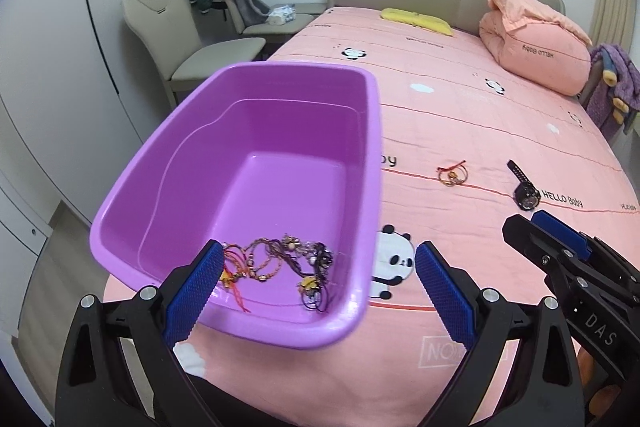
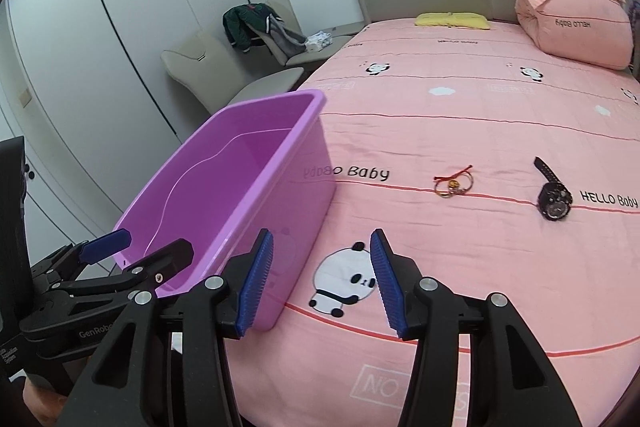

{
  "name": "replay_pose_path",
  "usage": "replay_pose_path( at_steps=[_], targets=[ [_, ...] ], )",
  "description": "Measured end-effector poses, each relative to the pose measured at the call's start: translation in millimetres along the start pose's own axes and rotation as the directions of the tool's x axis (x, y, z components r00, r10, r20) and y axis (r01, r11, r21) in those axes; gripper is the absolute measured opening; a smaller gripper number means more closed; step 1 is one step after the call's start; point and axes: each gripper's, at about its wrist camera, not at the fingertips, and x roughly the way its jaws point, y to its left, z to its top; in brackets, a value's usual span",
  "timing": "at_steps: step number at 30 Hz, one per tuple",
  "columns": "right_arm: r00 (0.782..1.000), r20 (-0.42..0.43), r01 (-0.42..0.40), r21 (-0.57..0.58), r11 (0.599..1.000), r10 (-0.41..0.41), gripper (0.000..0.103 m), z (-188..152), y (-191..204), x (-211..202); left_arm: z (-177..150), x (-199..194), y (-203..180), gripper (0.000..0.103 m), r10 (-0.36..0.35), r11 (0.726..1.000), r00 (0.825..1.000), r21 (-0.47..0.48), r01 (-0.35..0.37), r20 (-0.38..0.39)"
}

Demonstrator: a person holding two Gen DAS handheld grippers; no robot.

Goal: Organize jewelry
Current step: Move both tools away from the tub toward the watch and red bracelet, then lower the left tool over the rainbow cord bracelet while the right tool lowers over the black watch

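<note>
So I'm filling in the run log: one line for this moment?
left gripper: open, empty | right gripper: open, empty | purple bin: holds bracelets | red-string bracelet, black watch: on bed

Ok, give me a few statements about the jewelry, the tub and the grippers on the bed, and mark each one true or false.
1. A tangle of bracelets lies inside the purple tub. True.
2. The black watch is inside the tub. False: it lies on the pink bedspread, right of the tub.
3. The right gripper holds the red-string bracelet. False: its jaws are open with nothing between them, and the bracelet lies on the bedspread.
4. The left gripper is open and holds nothing. True.
5. The red-string bracelet lies between the tub and the watch. True.
</note>
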Motion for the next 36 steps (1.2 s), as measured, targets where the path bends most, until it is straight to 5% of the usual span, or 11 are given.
replay_pose_path(
  at_steps=[11,18,36],
  targets=[
    [0.998,0.022,0.052,0.088,0.995,-0.054,0.054,-15,-62,-26,-8,0,-68,0.095,-0.059,0.993,0.998,0.098,0.061,-0.014],
    [0.995,0.032,0.088,0.167,0.982,-0.095,0.068,-31,-109,-38,-13,12,-109,0.097,-0.105,0.984,0.993,0.142,0.11,-0.044],
    [0.969,-0.034,0.244,0.267,0.932,-0.244,0.072,-47,-225,-11,-8,104,-182,0.097,-0.129,0.975,0.983,0.165,0.15,-0.134]
  ],
)
